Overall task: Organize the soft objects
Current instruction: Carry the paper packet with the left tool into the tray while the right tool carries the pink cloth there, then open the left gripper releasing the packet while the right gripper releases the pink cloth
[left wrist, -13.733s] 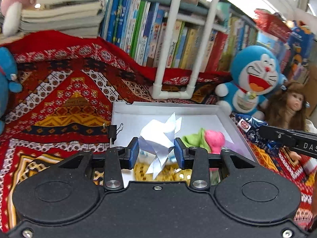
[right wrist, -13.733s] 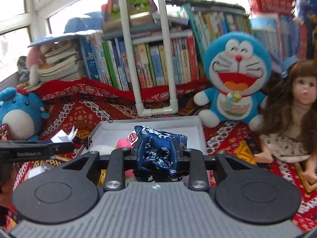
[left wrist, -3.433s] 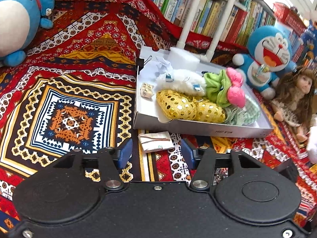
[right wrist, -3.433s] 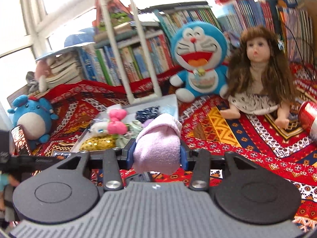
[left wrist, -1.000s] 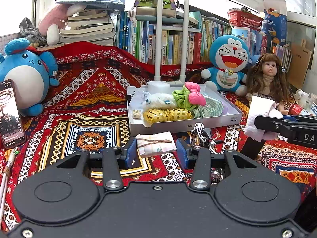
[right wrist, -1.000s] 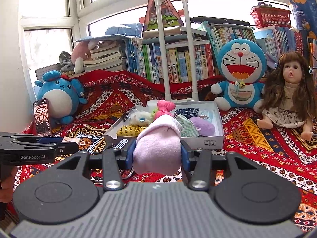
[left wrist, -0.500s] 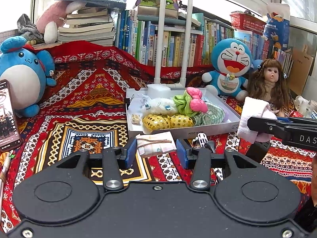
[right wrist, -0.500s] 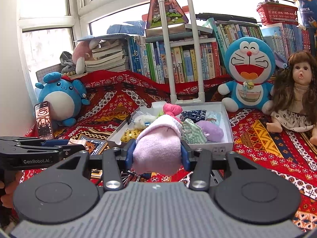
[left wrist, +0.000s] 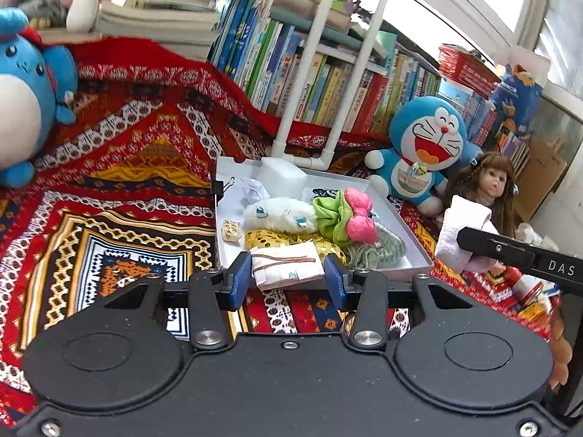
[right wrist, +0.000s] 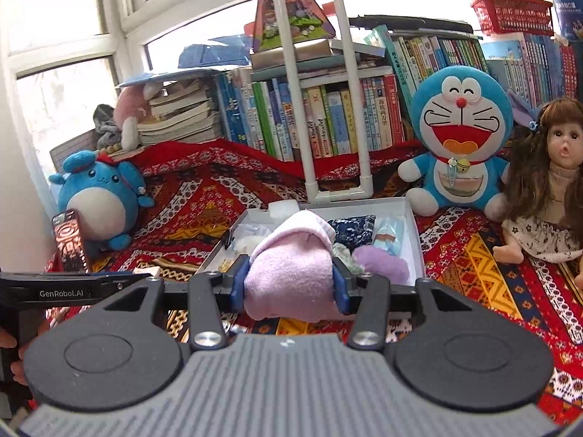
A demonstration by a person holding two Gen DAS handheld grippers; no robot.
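My left gripper is shut on a small white folded cloth packet and holds it at the near edge of the white tray. The tray holds a gold sequin pouch, a white fluffy item, a green and pink scrunchie and other soft pieces. My right gripper is shut on a rolled pink towel, just before the tray's near edge. That towel also shows in the left wrist view, to the right of the tray.
A Doraemon plush and a doll sit right of the tray. A blue round plush and a phone are at the left. A white pipe frame and rows of books stand behind, on a red patterned cloth.
Both grippers have moved forward toward the tray, each still holding its item. The left one has tilted down, so the packet now overlaps the tray's near edge.
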